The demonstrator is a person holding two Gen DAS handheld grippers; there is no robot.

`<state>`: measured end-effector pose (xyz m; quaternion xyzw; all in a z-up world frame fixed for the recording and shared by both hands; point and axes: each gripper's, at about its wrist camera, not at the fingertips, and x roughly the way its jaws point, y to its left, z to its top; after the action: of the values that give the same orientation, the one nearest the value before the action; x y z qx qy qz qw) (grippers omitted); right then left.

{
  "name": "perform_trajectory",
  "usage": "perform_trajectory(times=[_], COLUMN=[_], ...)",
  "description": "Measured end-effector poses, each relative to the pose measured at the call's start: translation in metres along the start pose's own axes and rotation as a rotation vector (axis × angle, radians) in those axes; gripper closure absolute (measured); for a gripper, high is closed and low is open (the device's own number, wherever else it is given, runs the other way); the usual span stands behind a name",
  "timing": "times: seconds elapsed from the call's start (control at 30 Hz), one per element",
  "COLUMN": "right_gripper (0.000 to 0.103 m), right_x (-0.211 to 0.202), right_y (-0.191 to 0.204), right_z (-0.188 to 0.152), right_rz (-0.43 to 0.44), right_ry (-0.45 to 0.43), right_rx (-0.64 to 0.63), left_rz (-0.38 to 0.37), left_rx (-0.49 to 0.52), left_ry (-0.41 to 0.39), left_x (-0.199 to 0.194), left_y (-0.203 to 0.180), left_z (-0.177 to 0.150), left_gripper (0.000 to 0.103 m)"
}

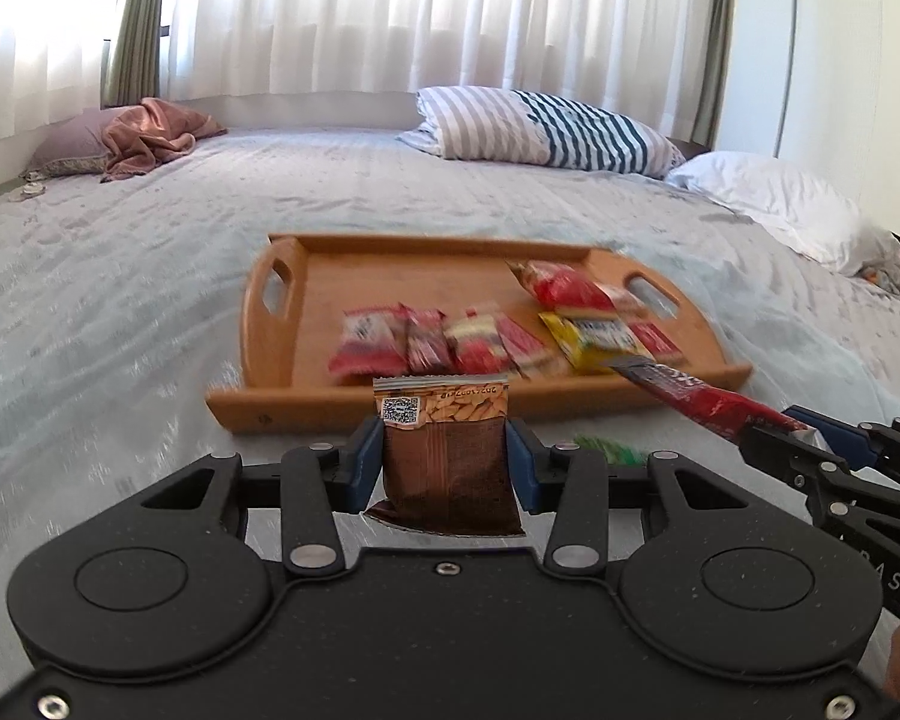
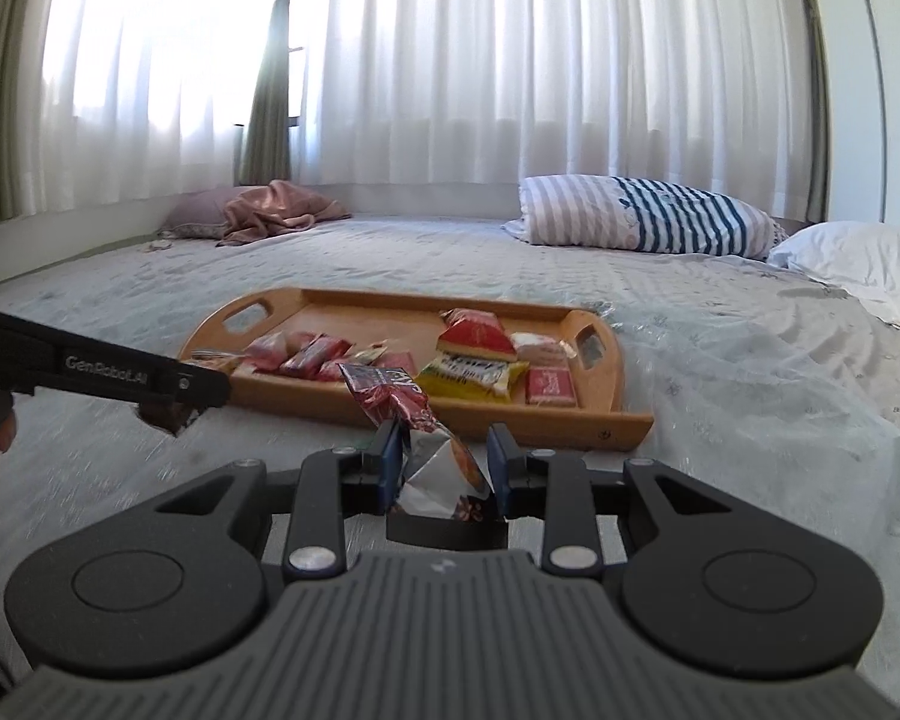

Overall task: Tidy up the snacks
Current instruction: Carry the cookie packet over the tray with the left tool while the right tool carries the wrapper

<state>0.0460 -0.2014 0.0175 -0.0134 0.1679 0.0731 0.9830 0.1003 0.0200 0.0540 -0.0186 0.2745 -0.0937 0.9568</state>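
Observation:
A wooden tray (image 1: 282, 405) (image 2: 570, 423) lies on the bed and holds several red and yellow snack packets (image 1: 480, 342) (image 2: 474, 375). My left gripper (image 1: 444, 450) is shut on a brown peanut packet (image 1: 444, 468), held just in front of the tray's near edge. My right gripper (image 2: 441, 456) is shut on a red snack packet (image 2: 399, 399); it also shows in the left wrist view (image 1: 708, 405), its tip over the tray's near right corner. The left gripper's body (image 2: 102, 369) shows at the left of the right wrist view.
The bed has a pale blue-grey bedspread (image 1: 120, 276). A striped pillow (image 1: 546, 126) and a white pillow (image 1: 780, 198) lie at the far right. A pink cloth on a cushion (image 1: 144, 141) lies far left. A green item (image 1: 606, 450) lies in front of the tray.

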Motion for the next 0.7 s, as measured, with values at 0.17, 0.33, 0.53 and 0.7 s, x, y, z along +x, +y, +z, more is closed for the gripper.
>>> perform_trajectory(times=[0.17, 0.33, 0.53, 0.7], right_gripper=[0.067, 0.067, 0.067, 0.067], right_x=[0.025, 0.055, 0.092, 0.127], right_y=[0.006, 0.020, 0.026, 0.022], right_z=[0.016, 0.030, 0.047, 0.060], right_rz=[-0.054, -0.088, -0.087, -0.106], right_ry=[-0.003, -0.008, 0.000, 0.018], right_rx=[0.044, 0.074, 0.135, 0.198], left_rz=[0.022, 0.051, 0.091, 0.123], left_rx=[-0.032, -0.044, -0.036, -0.039], left_ry=[-0.014, -0.028, -0.046, -0.031], left_x=[0.013, 0.032, 0.061, 0.097], left_y=[0.015, 0.029, 0.044, 0.058], left_z=[0.017, 0.032, 0.046, 0.059], left_gripper=[0.062, 0.062, 0.062, 0.062])
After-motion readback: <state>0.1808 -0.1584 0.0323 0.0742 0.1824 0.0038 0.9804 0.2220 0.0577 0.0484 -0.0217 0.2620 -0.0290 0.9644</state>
